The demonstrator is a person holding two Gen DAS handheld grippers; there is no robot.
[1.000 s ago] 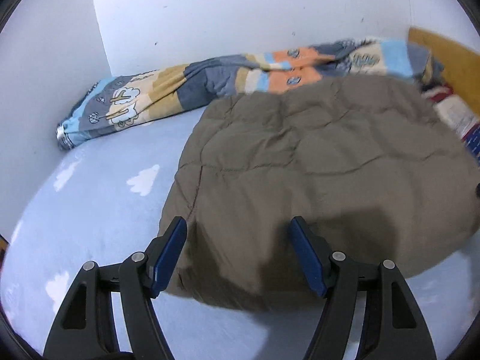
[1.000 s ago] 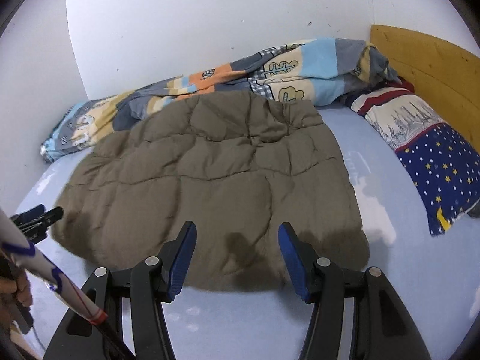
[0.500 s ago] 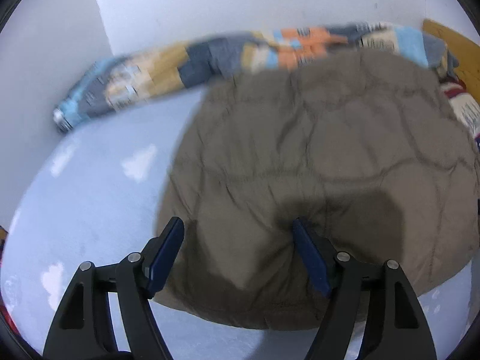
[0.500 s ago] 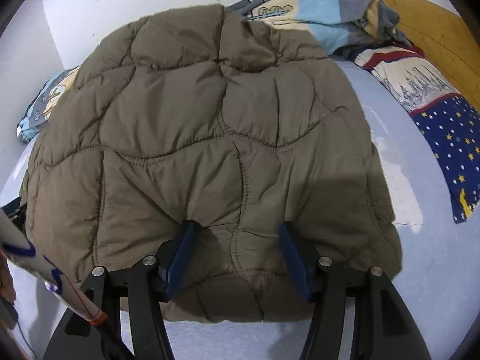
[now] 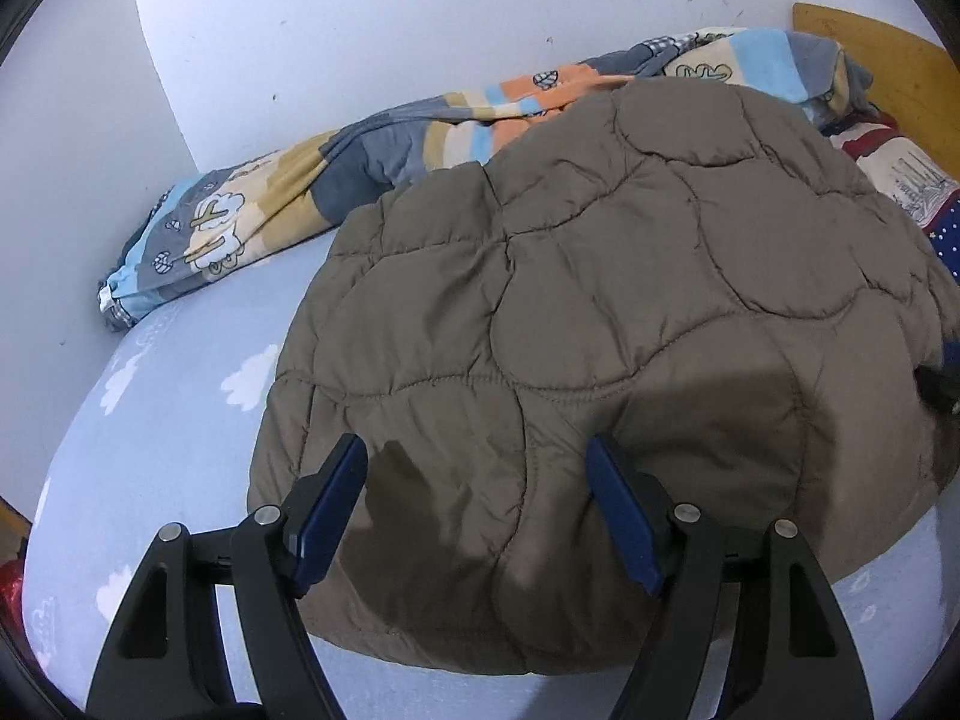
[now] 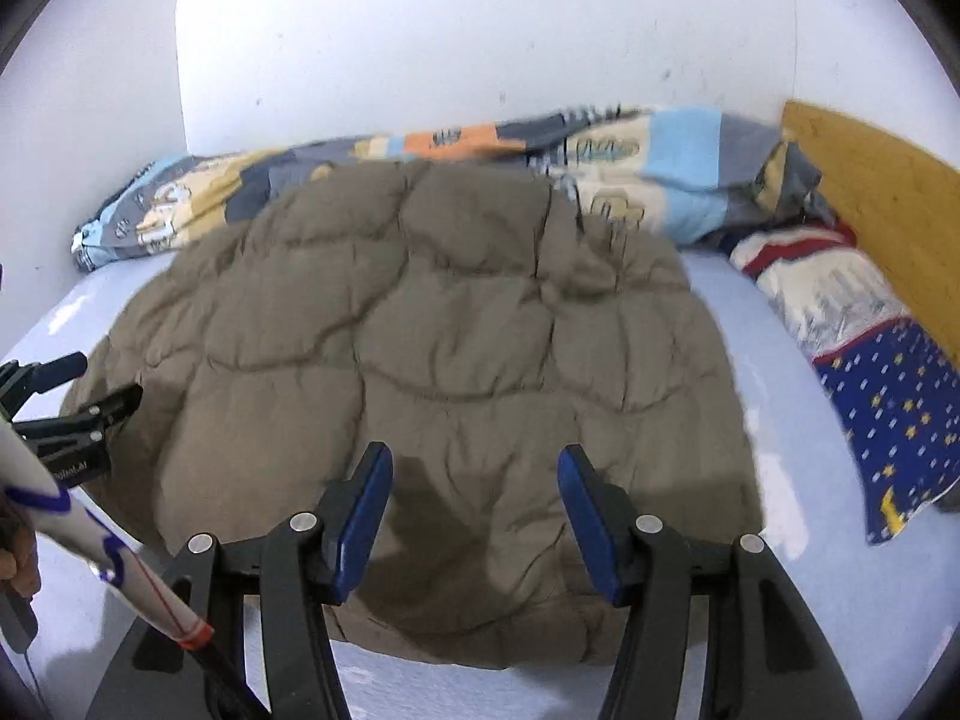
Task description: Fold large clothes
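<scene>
- The left tongs (image 5: pixel 477 507) stand parted, nothing pinched between the blue pads (image 5: pixel 329 510); they hover over the near hem of the quilted jacket (image 5: pixel 600 324), whose brown cloth fills the gap between the two fingers.
- The right tongs (image 6: pixel 474 507) are parted too and grip nothing — the same jacket (image 6: pixel 432 324) lies under and ahead of them, its near edge just behind the fingertips.
- The jacket is olive-brown and puffy, stitched into rounded, wavy panels. It lies spread on the bed (image 5: pixel 156 420) in one broad, roughly rounded sheet, creased and dimpled near the tongs, where their shadows darken it.
- In the right wrist view the left tongs (image 6: pixel 78 396) show at the far left edge, beside the jacket's left border; a white tube with blue marks and a red band (image 6: pixel 90 534) crosses the corner just left of the right tongs, with a bit of a hand (image 6: pixel 18 552) at the edge. This view is somewhat blurred.
- The bed sheet is pale blue with white clouds (image 5: pixel 246 378), bare to the left of the left tongs and in a strip in front of the jacket.
- To the right of the right tongs, well apart from the jacket — a pillow (image 6: pixel 882 396), blue with stars below, pale with red stripes above.
- Beyond the jacket, a rumpled patchwork blanket (image 5: pixel 288 210) in blue, grey, tan and orange runs along the white wall (image 5: pixel 420 18); the jacket's far edge overlaps it.
- A wooden headboard (image 6: pixel 888 192) stands at the far right.
</scene>
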